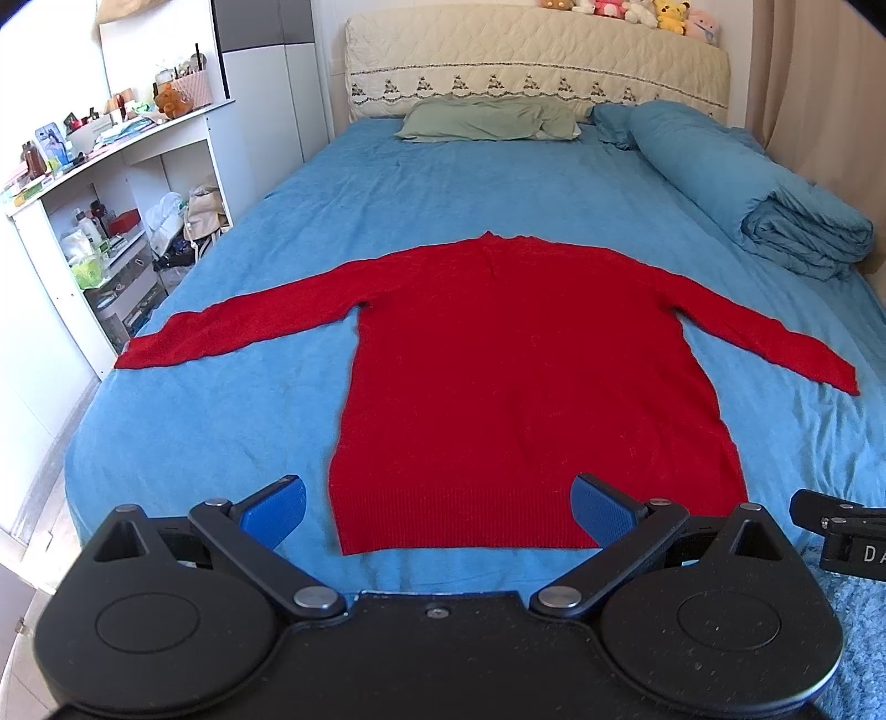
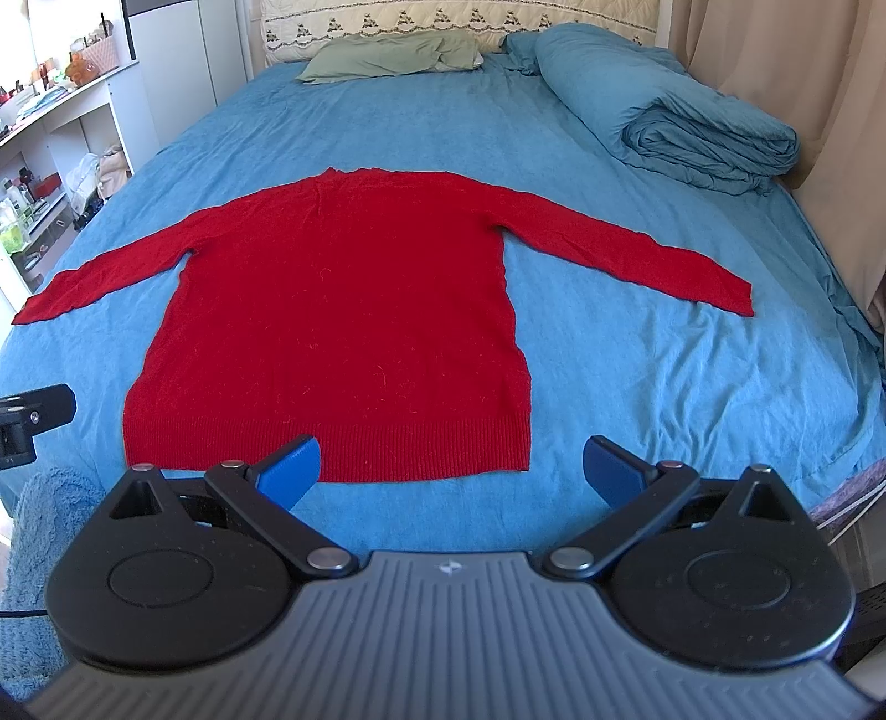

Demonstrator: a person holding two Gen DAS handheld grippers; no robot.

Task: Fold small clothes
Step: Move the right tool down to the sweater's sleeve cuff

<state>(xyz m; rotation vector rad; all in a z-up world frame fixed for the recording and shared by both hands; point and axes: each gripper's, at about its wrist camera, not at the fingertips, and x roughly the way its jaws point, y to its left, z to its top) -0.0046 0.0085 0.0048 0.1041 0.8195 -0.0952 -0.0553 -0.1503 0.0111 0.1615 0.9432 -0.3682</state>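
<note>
**Both jaws spread, red sweater laid flat on bed**

Jaws are seen spread wide on both tools, nothing between them. In the left wrist view the left gripper (image 1: 437,507) is held at the bottom of the frame, its blue pads (image 1: 277,512) framing the ribbed hem of the red sweater (image 1: 515,376); contact with the fabric cannot be told. In the right wrist view the right gripper (image 2: 451,471) is held low in the frame, one pad overlapping the hem in the picture, the other over bare blue bedsheet (image 2: 692,376).

The sweater is spread flat in the middle of both frames, hem nearest the cameras, neck toward the top, both sleeves stretched outward and slightly down.

A green pillow (image 1: 487,119) is noted at top centre by the quilted headboard (image 1: 531,61). A rolled blue duvet (image 1: 747,183) is seen at upper right. White shelves (image 1: 111,183), cluttered, are seen at the left edge. Plush toys (image 1: 637,11) are lined along the headboard top.
</note>
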